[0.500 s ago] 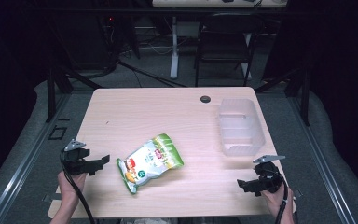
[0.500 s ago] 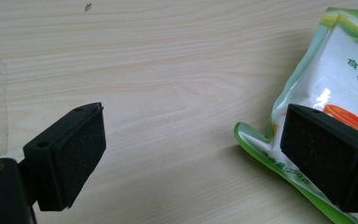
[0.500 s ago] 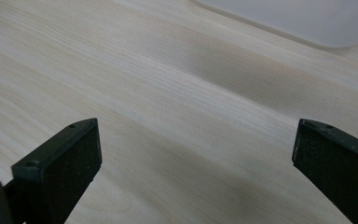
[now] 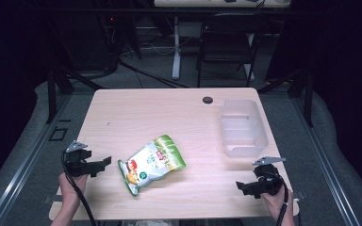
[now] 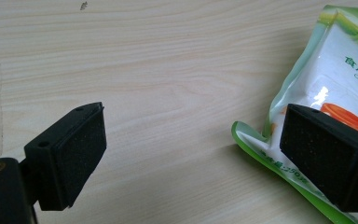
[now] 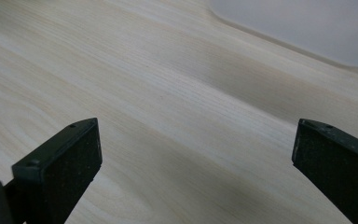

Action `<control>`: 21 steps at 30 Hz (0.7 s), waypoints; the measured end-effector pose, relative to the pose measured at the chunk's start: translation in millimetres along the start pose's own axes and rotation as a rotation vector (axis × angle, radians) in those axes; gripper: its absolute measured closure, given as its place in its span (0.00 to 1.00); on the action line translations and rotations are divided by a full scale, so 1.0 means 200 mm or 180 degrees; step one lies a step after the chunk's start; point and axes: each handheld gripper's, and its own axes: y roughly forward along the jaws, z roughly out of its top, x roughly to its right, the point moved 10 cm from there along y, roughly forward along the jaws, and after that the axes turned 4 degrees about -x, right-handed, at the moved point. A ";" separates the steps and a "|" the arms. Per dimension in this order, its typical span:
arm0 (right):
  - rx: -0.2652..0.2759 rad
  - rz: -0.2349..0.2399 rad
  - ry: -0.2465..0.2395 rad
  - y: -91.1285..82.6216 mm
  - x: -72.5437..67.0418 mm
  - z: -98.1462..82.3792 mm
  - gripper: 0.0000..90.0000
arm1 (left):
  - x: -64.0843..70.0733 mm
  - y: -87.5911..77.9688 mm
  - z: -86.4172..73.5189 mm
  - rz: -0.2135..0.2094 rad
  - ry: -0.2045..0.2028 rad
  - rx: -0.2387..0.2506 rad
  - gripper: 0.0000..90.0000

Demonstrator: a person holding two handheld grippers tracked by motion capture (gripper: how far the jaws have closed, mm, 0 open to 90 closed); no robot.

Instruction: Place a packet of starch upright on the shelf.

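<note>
Your left hand-held gripper [image 4: 104, 163] is sitting wide open and empty just beside the pouch [image 4: 152, 163], whose long axis is slanting away toward the tub [image 4: 242, 127]; your right hand-held gripper [image 4: 240, 187], equally open, is lying farther off.

My left gripper [image 4: 104, 163] rests low at the table's [image 4: 169, 113] near left edge, jaws wide apart; my right gripper [image 4: 241, 186] at its near right corner, likewise gaping

Both tongs are matte black. The left tongs [image 4: 104, 162] and right tongs [image 4: 240, 185] each carry a grey three-cornered plate on top and trail a black cable back along the bare forearm. Up close, the jaws are blocky, faced with rough black pads [image 5: 81, 154], with a small screw hole near each tip.
</note>
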 end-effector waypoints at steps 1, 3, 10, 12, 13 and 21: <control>0.0015 0.0027 -0.0029 0.00 -0.02 0.01 0.01 | 0.00 0.00 0.00 -0.0008 0.0013 -0.0009 0.08; 0.0022 0.0033 -0.0064 0.00 -0.04 0.02 0.01 | 0.00 0.00 0.00 -0.0011 0.0015 -0.0005 0.08; -0.0033 0.0118 -0.0203 0.01 -0.11 0.05 0.01 | 0.00 0.00 0.00 -0.0024 0.0017 -0.0014 0.08; -0.0021 0.0091 -0.0241 0.01 -0.13 0.08 0.01 | 0.01 0.00 -0.01 -0.0055 0.0049 -0.0061 0.08; -0.0038 0.0089 -0.0274 0.01 -0.13 0.09 0.01 | 0.02 0.01 0.00 -0.0048 0.0043 -0.0025 0.08; 0.0044 0.0080 -0.0368 0.02 -0.20 0.20 0.01 | 0.01 0.00 -0.01 -0.0085 0.0062 -0.0050 0.08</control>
